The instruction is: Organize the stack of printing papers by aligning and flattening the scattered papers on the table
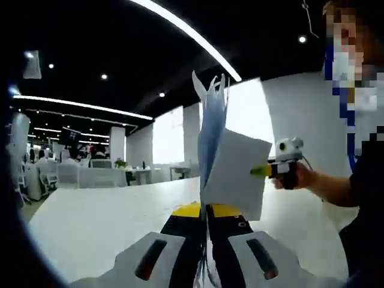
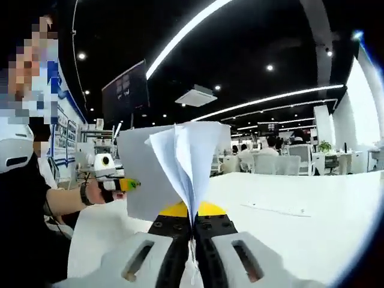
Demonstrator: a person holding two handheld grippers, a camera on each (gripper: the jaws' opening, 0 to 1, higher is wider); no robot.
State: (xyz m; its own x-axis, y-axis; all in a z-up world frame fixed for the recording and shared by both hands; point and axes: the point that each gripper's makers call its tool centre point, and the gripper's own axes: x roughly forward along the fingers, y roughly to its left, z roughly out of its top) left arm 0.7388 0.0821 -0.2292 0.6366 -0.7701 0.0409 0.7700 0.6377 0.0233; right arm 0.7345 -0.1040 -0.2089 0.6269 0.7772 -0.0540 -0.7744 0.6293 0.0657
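Both tongs, left [image 1: 206,231] and right [image 2: 192,231], clamp one sheaf of printing papers [image 1: 223,162] (edges fanned) upright above the white worktop [image 1: 108,210].

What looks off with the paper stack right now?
The paper stack is held upright off the white table between the left gripper and right gripper, and its top edges fan apart unevenly. One loose sheet lies apart on the table.
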